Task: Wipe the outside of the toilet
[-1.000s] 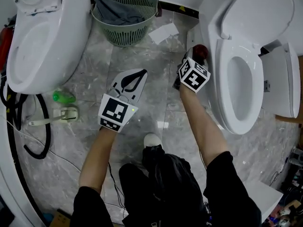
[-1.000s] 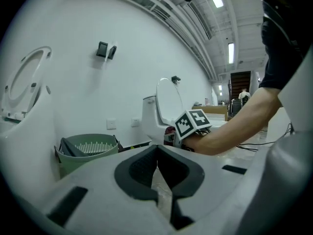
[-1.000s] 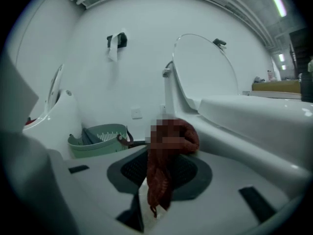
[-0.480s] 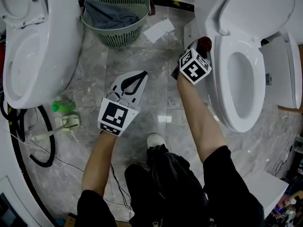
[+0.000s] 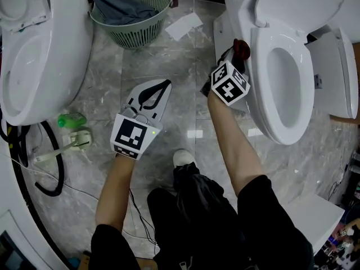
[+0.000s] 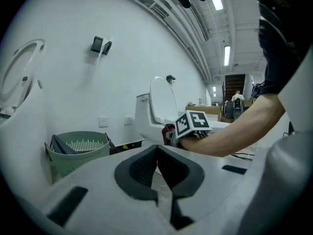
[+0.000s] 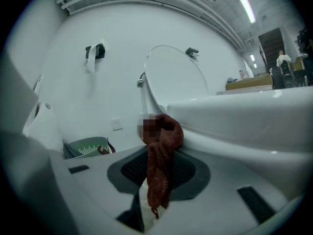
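Toilet (image 5: 296,133) side: right gripper (image 5: 235,54) jaws pinch red cloth (image 7: 159,177); left gripper (image 6: 156,150) jaws together.

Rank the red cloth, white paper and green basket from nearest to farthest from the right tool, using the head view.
1. Red cloth: gripped in the right tool itself.
2. White paper: on the floor, to its left.
3. Green basket: farther left, at the view's top.

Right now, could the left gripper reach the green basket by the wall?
Probably yes: the left gripper, jaws shut and empty, has only floor between it and the green basket; the arm would need extending forward.
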A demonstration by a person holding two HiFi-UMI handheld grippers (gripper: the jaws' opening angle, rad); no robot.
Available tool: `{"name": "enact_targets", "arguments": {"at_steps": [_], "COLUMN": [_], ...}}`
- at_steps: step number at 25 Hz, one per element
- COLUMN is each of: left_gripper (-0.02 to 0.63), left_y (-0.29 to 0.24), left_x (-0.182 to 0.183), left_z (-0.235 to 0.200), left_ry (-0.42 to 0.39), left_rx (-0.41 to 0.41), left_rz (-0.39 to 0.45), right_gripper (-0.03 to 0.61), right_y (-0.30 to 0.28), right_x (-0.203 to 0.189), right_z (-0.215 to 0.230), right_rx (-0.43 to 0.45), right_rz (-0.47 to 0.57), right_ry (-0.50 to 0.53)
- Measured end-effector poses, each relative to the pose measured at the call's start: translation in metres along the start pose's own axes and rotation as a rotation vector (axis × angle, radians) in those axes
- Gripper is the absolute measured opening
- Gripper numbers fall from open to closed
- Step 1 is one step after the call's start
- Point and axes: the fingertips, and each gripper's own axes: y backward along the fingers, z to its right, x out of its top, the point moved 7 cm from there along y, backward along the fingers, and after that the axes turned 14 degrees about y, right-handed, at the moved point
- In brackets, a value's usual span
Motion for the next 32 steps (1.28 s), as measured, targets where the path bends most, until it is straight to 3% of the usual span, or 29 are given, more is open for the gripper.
{"name": "enact_targets", "arguments": {"at_steps": [8,19,32], "left_gripper": [0.002,0.002,0.002], "left_y": [0.002,-0.001,-0.002], "left_x": [-0.013,-0.020,-0.041], "left_z": [0.022,0.060,0.122], "left_ry": [-0.005,-0.029,-0.043], "left_rx": [-0.017,-0.040,-0.085], "left_rz": [-0.005,0.003,0.022], "right_gripper": [0.097,0.097,0.097], "right_y": [0.055,0.111,0.189], "right_x": [-0.024,-0.051,-0.074], "right_z": [0.024,0.060,0.131], "right_rx": [0.049,0.131,0.217], "right_rz": [0.052,0.047,0.057], "right_ry": [-0.010,0.007,0.041]}}
